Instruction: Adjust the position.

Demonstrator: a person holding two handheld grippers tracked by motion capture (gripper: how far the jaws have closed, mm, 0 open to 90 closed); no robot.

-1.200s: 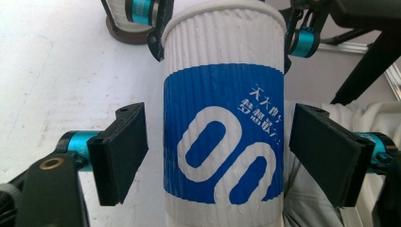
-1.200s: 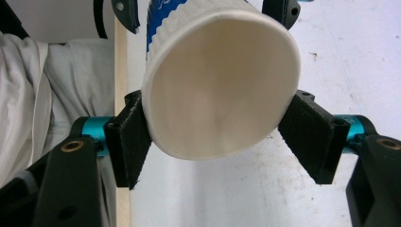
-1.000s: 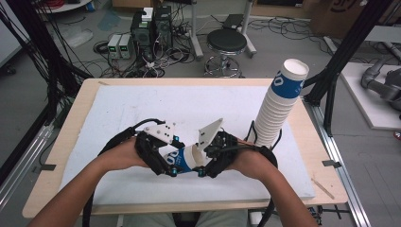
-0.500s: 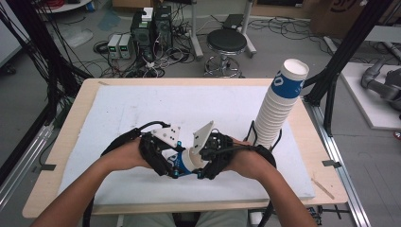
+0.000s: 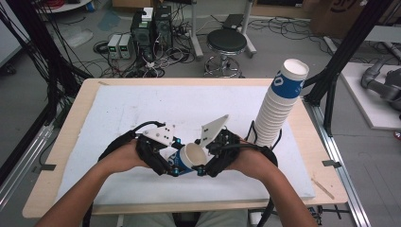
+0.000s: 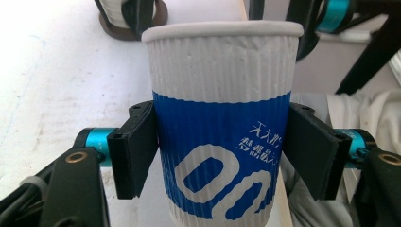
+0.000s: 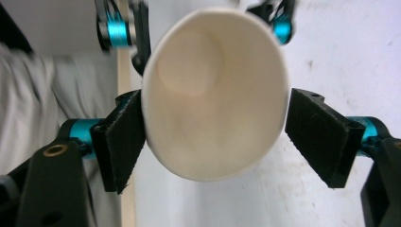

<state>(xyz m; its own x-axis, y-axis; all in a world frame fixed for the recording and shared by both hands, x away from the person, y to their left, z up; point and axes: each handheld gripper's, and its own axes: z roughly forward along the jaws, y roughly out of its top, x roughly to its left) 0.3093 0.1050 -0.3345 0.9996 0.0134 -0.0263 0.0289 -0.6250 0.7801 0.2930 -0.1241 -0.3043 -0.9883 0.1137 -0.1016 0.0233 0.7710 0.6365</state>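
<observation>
Paper cup [image 6: 222, 123], lying near the table's six o'clock edge, is being clamped by the left gripper [image 5: 174, 163] while the right gripper [image 5: 202, 165], jaws just spreading off the rim, is letting go, so withdrawing clear seems next.

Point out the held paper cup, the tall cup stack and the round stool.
paper cup [image 6: 222, 137]: left gripper view, on its blue ribbed band.
cup stack [image 5: 274, 118]: high view, on the white ribbed middle of the stack.
stool [image 5: 227, 41]: high view, on the dark round seat.
</observation>
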